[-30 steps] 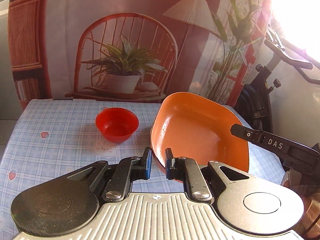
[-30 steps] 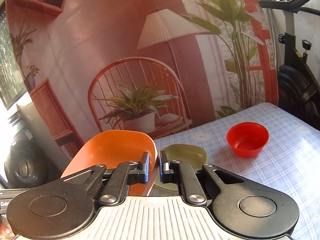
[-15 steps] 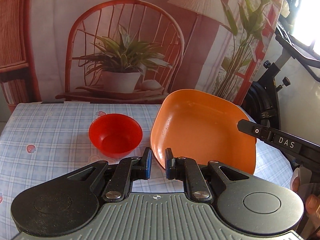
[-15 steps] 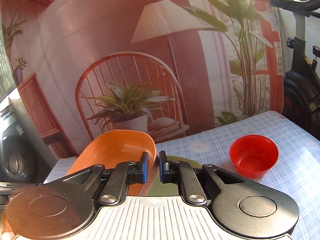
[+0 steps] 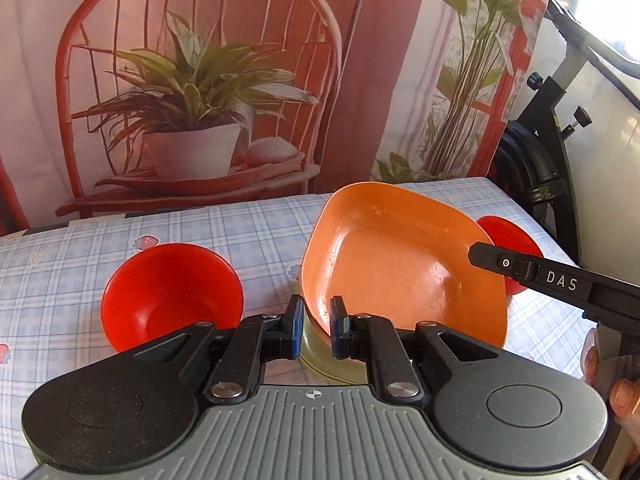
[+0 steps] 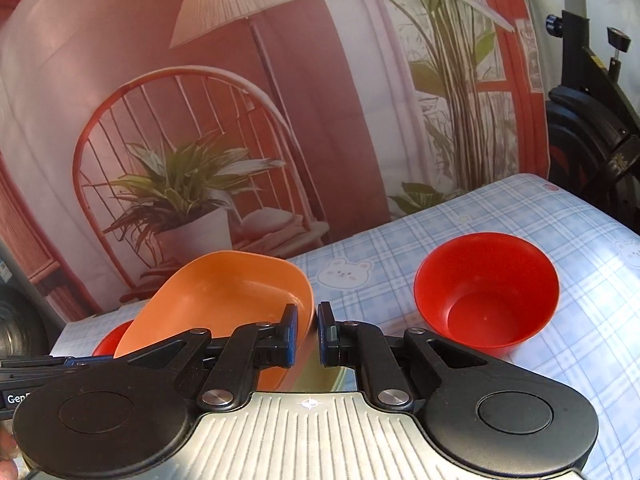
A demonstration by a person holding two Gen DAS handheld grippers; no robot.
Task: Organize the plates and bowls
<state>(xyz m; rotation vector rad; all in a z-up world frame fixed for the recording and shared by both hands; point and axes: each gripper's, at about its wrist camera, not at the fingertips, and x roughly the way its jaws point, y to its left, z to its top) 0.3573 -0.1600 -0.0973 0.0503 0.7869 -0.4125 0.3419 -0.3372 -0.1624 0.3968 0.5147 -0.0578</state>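
Observation:
Both grippers are shut on the rim of a tilted orange plate (image 5: 404, 264), one from each side; it also shows in the right wrist view (image 6: 228, 292). My left gripper (image 5: 315, 330) grips its near left edge. My right gripper (image 6: 307, 332) grips the opposite edge, and its finger (image 5: 532, 270) shows in the left wrist view. An olive-green plate (image 5: 320, 354) lies on the table directly under the orange one, mostly hidden; it also shows in the right wrist view (image 6: 324, 378). One red bowl (image 5: 172, 294) stands left of the plates, a second red bowl (image 5: 508, 240) right of them.
The table has a blue checked cloth (image 5: 60, 264) and a printed backdrop (image 5: 200, 80) along its far edge. An exercise bike (image 5: 552, 168) stands past the table's right end. In the right wrist view the bowls are a near one (image 6: 486, 290) and a far one (image 6: 110, 340).
Both grippers have carried the orange plate lower and forward over the table. The olive plate now lies right below it, and the red bowls look closer.

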